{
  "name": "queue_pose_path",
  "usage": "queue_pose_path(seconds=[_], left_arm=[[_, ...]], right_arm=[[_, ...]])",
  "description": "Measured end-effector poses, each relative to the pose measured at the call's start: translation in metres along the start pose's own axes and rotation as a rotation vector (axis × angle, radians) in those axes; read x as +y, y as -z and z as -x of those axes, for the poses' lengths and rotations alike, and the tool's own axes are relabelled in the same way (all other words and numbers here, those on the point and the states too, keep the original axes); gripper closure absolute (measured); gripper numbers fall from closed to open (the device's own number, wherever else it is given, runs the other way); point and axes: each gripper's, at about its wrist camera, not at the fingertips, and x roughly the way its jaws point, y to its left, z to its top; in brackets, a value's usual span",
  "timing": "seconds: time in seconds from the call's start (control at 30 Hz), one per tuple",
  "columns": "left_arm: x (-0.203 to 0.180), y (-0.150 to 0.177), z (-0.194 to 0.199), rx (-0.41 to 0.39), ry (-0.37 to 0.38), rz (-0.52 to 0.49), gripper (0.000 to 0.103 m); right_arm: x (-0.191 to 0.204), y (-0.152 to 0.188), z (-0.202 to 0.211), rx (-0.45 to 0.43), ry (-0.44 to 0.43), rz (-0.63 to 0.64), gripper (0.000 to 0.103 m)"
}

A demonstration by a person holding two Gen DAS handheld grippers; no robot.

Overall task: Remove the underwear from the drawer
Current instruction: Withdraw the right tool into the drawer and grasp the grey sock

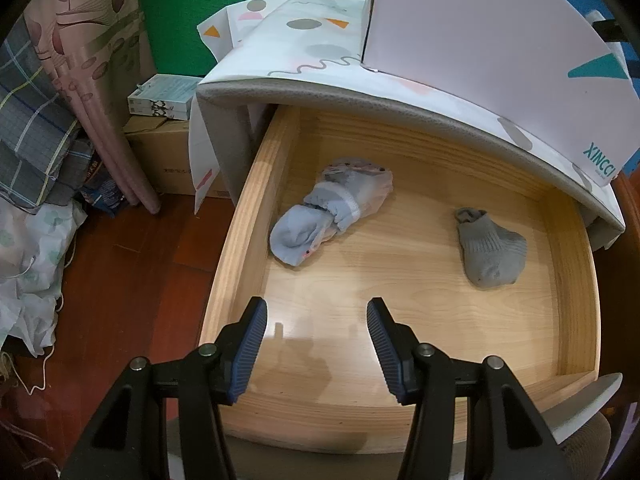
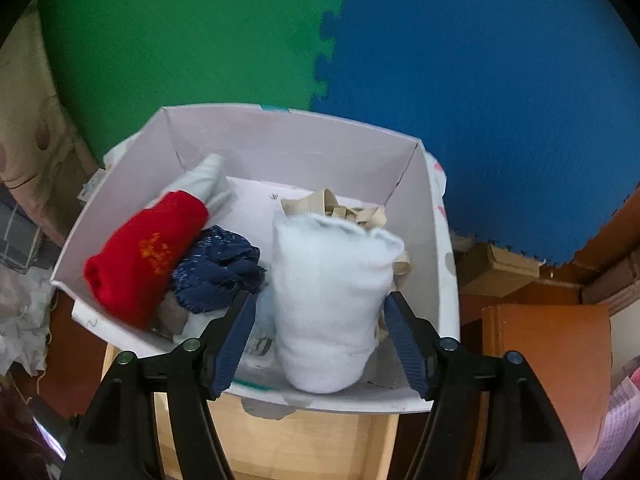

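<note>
In the left wrist view the wooden drawer [image 1: 248, 216] stands pulled open. A light blue rolled garment [image 1: 320, 220] partly wrapped in clear plastic lies at its back left, and a grey rolled garment [image 1: 490, 250] at its back right. My left gripper [image 1: 317, 312] is open and empty above the drawer's front part. In the right wrist view my right gripper [image 2: 320, 304] is open over a white cardboard box [image 2: 436, 248]. A white fluffy roll [image 2: 332, 300] lies between its fingers, loose in the box, beside a red roll [image 2: 144, 256] and a dark blue cloth [image 2: 218, 272].
The white box [image 1: 480, 28] sits on the patterned cloth-covered cabinet top [image 1: 312, 36] above the drawer. Cardboard boxes [image 1: 164, 152], a pink curtain [image 1: 100, 92] and piled fabric [image 1: 28, 216] stand left on the red wood floor. Beige straps [image 2: 344, 208] lie at the box's back.
</note>
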Motion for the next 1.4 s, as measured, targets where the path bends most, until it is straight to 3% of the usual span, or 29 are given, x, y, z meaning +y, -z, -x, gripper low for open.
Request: queue_pose_path(seconds=[0.37, 0.7, 0.9, 1.07, 1.4], left_arm=[[0.001, 0.001, 0.002, 0.000, -0.017, -0.002, 0.050], [0.005, 0.001, 0.006, -0.013, -0.029, 0.008, 0.050], [0.009, 0.001, 0.010, -0.030, -0.029, 0.032, 0.050], [0.014, 0.001, 0.012, -0.035, -0.024, 0.048, 0.050], [0.024, 0.001, 0.023, -0.062, -0.013, 0.095, 0.050]], right_arm=[[-0.004, 0.032, 0.039, -0.058, -0.064, 0.047, 0.037], [0.011, 0.100, 0.036, -0.064, -0.114, 0.148, 0.042], [0.031, 0.138, -0.010, 0.028, -0.148, 0.250, 0.051], [0.049, 0.162, -0.053, 0.092, -0.174, 0.331, 0.051], [0.072, 0.171, -0.116, 0.181, -0.193, 0.439, 0.051]])
